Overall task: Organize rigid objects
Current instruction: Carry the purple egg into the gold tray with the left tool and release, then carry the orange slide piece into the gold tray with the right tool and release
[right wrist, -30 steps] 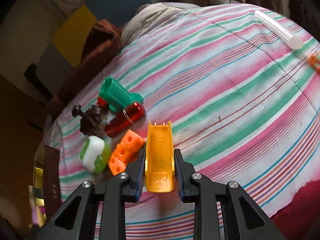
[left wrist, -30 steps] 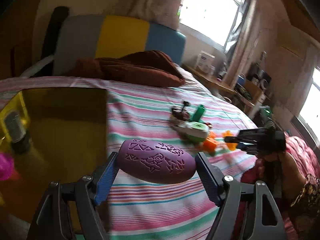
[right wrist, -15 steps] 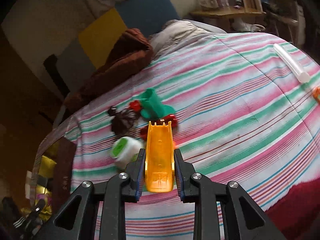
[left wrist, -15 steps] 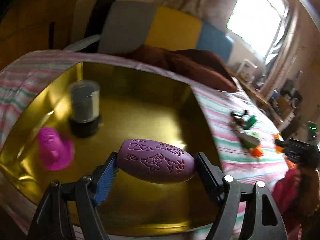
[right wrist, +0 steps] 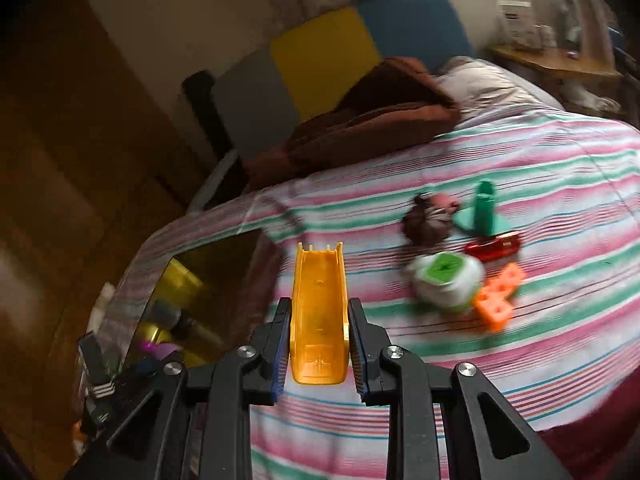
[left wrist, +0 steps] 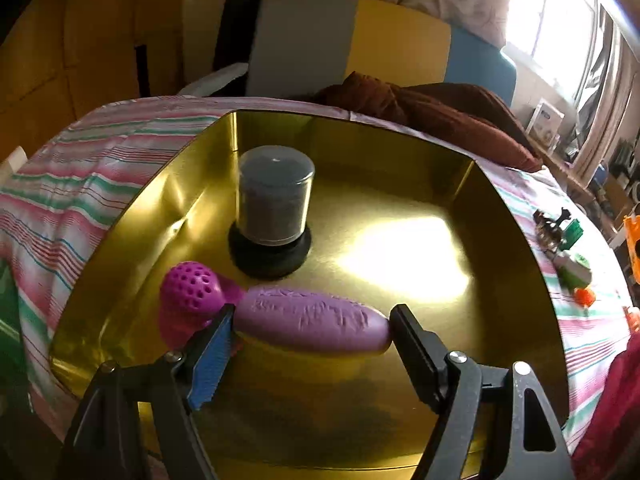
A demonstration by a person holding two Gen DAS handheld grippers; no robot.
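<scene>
The purple oval piece (left wrist: 316,322), patterned on top, lies on the floor of the gold tin (left wrist: 516,216), one end against the magenta perforated toy (left wrist: 196,292). The left gripper (left wrist: 310,338) straddles it: the blue-padded finger sits just off its left end, the black finger just off its right, and the jaws look spread a shade wider than the piece. Whether the pads touch it, I cannot tell for sure; it looks set down, not clamped. Behind it in the tin stands the dark jar (left wrist: 274,204) with a clear lid, upright on its black base.

Over on the other side, the right gripper (right wrist: 319,344) is closed tight on the orange channel piece (right wrist: 319,312), which points up and away between the two fingers, above the striped bedspread (right wrist: 540,168). To its right on the bed lie a white-and-green toy (right wrist: 444,280), an orange block (right wrist: 500,300), a red piece (right wrist: 494,246), a green stand (right wrist: 482,212) and a dark brown figure (right wrist: 426,222), clustered together. The gold tin sits left of that view.
</scene>
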